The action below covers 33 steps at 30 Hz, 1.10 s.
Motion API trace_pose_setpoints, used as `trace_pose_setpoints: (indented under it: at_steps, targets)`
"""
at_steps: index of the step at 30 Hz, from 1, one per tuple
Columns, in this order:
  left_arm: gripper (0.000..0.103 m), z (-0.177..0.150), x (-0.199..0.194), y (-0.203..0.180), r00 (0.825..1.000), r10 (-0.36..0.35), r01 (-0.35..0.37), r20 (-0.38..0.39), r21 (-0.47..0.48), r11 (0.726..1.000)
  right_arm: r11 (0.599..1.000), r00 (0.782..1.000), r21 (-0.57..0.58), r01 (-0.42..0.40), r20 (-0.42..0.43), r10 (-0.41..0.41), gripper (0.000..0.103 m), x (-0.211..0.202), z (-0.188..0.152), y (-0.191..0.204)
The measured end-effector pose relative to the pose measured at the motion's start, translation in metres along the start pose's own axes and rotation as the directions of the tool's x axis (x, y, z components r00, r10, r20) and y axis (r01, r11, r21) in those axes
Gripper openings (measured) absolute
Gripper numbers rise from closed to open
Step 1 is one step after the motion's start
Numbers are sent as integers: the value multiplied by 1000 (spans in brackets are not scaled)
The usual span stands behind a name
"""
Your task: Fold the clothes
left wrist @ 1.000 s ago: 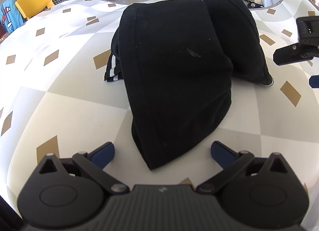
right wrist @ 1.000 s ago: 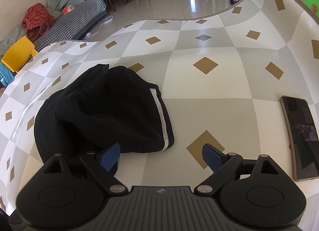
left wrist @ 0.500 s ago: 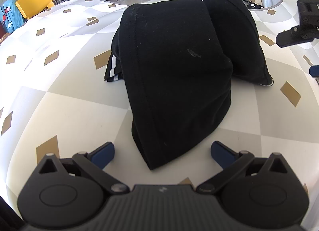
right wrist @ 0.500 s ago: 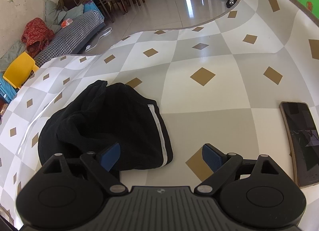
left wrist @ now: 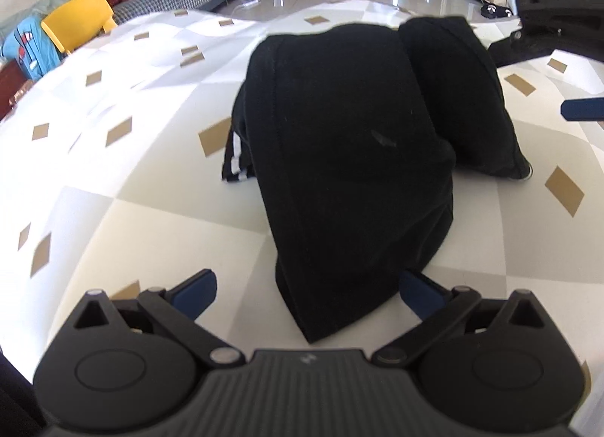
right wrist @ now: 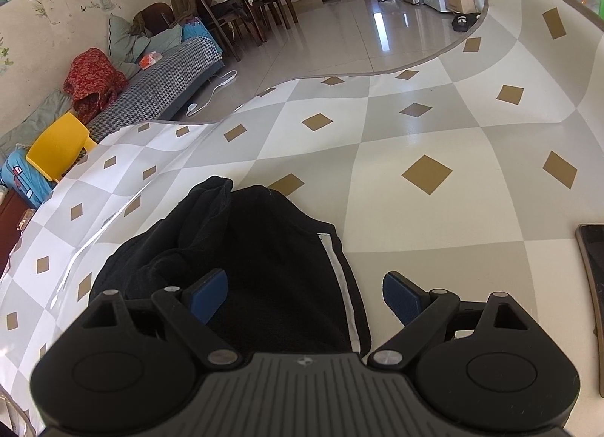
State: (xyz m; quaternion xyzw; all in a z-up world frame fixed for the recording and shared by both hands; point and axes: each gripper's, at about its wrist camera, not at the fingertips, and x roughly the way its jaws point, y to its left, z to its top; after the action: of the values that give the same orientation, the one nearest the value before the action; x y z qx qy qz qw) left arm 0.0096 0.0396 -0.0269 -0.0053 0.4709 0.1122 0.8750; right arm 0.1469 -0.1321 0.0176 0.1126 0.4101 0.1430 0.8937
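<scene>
Since a second ago your right tongs (right wrist: 305,295) have lifted over the black trousers (left wrist: 351,157) bundled on the counter (right wrist: 434,233); left tongs (left wrist: 306,291) edge closer. Both stand spread, pinching nothing, so any fold needs a fresh grip.

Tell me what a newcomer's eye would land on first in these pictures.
The bunched black garment dominates, lying mid-table on the checkered tablecloth, a white stripe along its hem. The open left claw straddles its near end; the open right claw hangs over its striped edge. A dark phone lies at the right.
</scene>
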Motion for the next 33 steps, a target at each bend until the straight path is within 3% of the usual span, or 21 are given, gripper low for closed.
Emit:
trace_pose_setpoints:
  at_steps: [6,17,22,33]
  targets:
    - [103,27,-9,15,997,5,1,75,-83,997,1000,999,12,27,22,-27,90,15,2,3]
    - [103,40,34,30,998,69,-69,-8,-191,979,997,995,-6,78,-58,-78,90,50,-10,6]
    - [103,36,42,28,997,70,-74,-25,-196,978,991,986,-80,109,-120,-118,90,63,-21,11]
    - [103,40,35,38,997,82,-77,12,-227,971,968,984,-223,119,-107,-146,90,64,-34,23]
